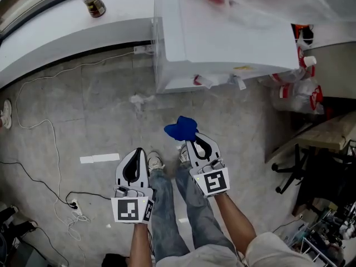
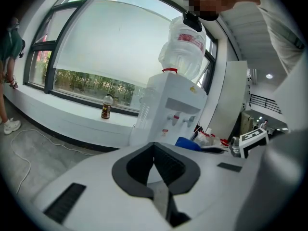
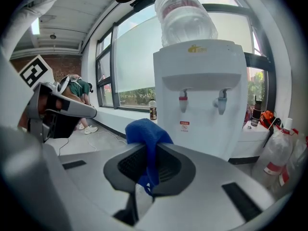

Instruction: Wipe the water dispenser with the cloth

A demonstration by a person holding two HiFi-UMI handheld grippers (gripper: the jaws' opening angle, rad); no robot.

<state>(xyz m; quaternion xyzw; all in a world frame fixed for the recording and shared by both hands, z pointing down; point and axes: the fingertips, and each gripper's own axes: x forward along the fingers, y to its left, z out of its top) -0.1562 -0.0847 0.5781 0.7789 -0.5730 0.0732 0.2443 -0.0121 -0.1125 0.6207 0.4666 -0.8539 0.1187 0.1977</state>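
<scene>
Grey floor (image 1: 100, 110) | right gripper (image 3: 148, 154) jaws pinch cloth (image 3: 143, 129) | left gripper (image 2: 154, 147) jaws together

Grey mottled concrete floor (image 1: 100, 110) underfoot, with thin white cables (image 1: 33, 125) snaking to a white power strip (image 1: 75, 206) and a strip of white tape (image 1: 99, 158) lying flat. A long white curved window ledge (image 1: 50, 32) carries a brown bottle (image 1: 92, 0). Tall dark-framed windows (image 2: 110, 47) above, pale blind drawn low, daylight pouring in, green bushes (image 2: 91, 83) outside. Red brick wall (image 3: 62, 64) far off.
</scene>
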